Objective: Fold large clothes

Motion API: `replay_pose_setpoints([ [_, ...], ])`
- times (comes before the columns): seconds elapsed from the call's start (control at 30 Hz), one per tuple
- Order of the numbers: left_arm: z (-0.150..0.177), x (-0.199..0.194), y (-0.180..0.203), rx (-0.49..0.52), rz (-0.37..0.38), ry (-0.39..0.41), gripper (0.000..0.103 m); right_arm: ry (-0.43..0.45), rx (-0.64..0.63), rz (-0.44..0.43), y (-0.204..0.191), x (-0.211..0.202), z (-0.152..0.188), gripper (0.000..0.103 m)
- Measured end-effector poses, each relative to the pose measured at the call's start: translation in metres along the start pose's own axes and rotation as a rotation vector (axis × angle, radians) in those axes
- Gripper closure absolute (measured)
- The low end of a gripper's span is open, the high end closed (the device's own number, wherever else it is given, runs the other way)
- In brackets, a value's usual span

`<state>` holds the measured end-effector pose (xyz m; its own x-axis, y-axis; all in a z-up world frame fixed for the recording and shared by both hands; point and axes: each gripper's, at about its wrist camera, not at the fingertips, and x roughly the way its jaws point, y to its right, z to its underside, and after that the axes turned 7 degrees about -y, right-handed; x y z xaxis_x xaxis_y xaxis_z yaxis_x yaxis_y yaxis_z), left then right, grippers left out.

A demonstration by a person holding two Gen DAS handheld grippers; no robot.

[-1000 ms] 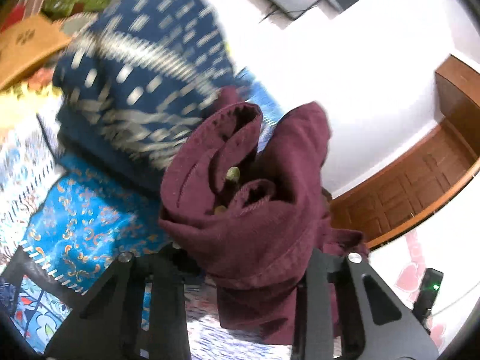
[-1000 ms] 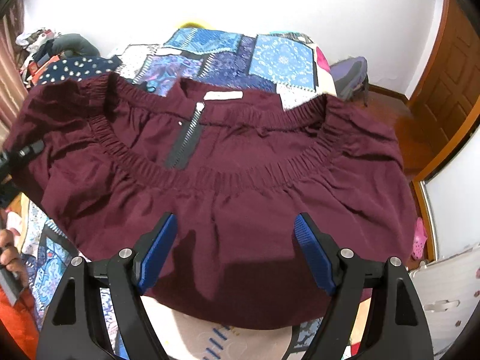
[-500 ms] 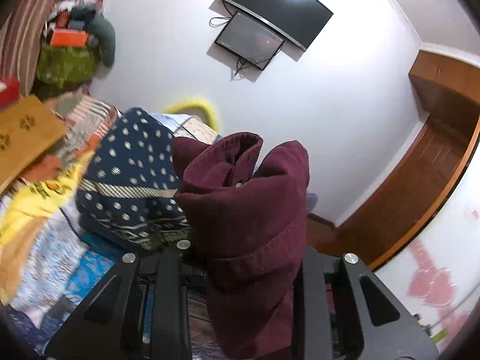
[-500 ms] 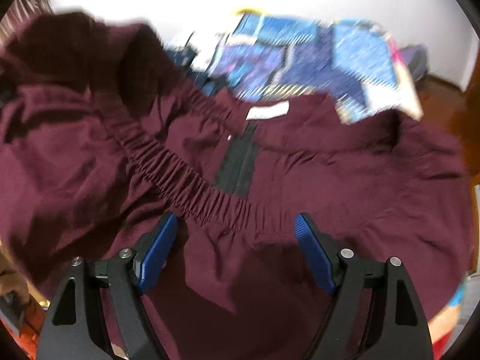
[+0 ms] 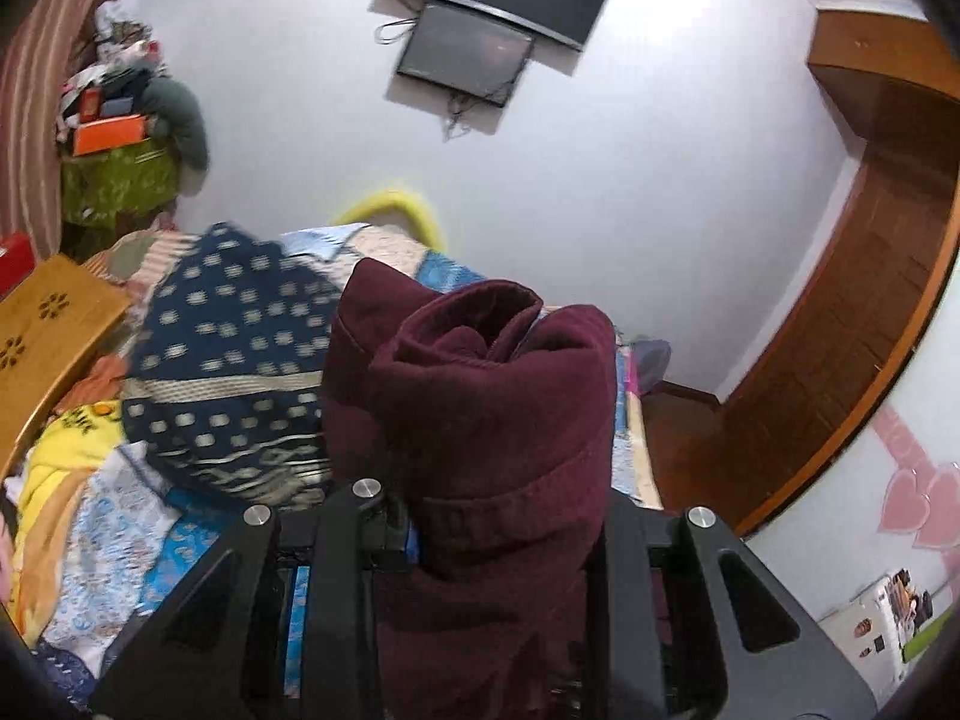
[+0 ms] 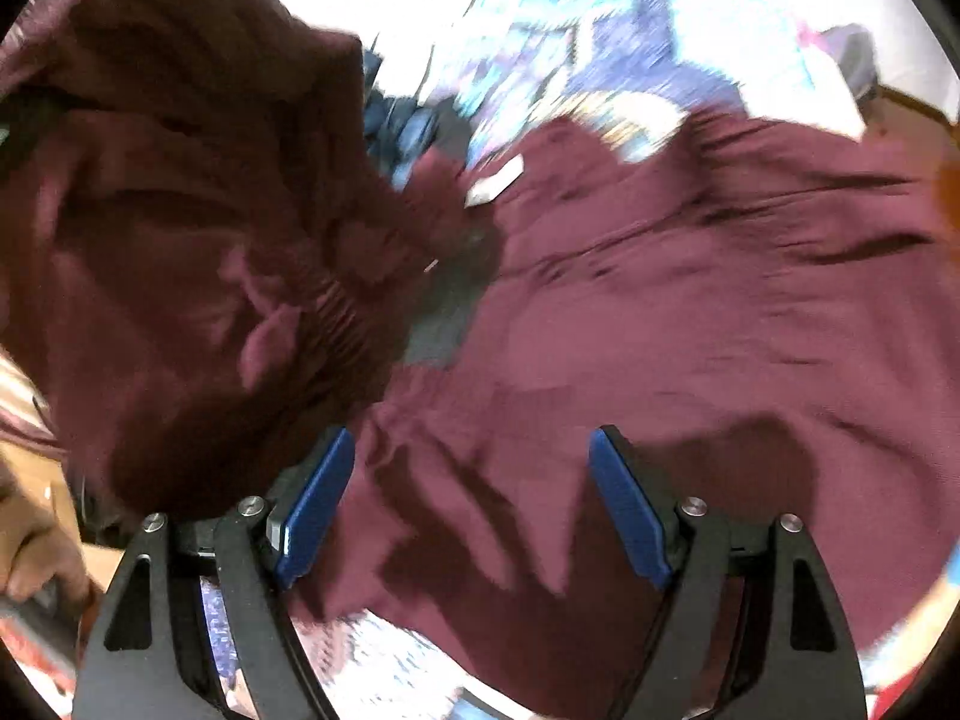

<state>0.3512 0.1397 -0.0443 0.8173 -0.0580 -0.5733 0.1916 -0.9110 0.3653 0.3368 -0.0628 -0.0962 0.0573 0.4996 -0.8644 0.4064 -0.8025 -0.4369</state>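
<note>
Left wrist: your left gripper [image 5: 480, 516] clamps bunched maroon garment [image 5: 480, 420]; fabric fills gap between jaws, rising ahead. Navy dotted cloth [image 5: 234, 360] beyond left jaw.

Right wrist: your right gripper [image 6: 468, 504] jaws wide, gripping nothing; maroon garment [image 6: 660, 312] spread ahead, blurred; raised fold beyond left jaw.

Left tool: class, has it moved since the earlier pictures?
Yes. The left tool, gripping the maroon garment, has tilted upward: the wall screens, previously cut off at the top edge, now sit fully in view.
</note>
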Motion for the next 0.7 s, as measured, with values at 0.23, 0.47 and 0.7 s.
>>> replay_pose_setpoints([
  [0.23, 0.016, 0.024, 0.099, 0.136, 0.121, -0.033, 0.076, 0.194, 0.158, 0.088, 0.075, -0.088, 0.035, 0.025],
  [0.47, 0.076, 0.072, 0.181, 0.286, 0.219, -0.242, 0.076, 0.23, 0.23, 0.198, 0.111, -0.117, 0.07, 0.025],
  [0.7, 0.141, 0.119, 0.193, 0.378, 0.198, -0.505, 0.074, 0.201, 0.308, 0.246, 0.137, -0.122, 0.096, 0.025],
])
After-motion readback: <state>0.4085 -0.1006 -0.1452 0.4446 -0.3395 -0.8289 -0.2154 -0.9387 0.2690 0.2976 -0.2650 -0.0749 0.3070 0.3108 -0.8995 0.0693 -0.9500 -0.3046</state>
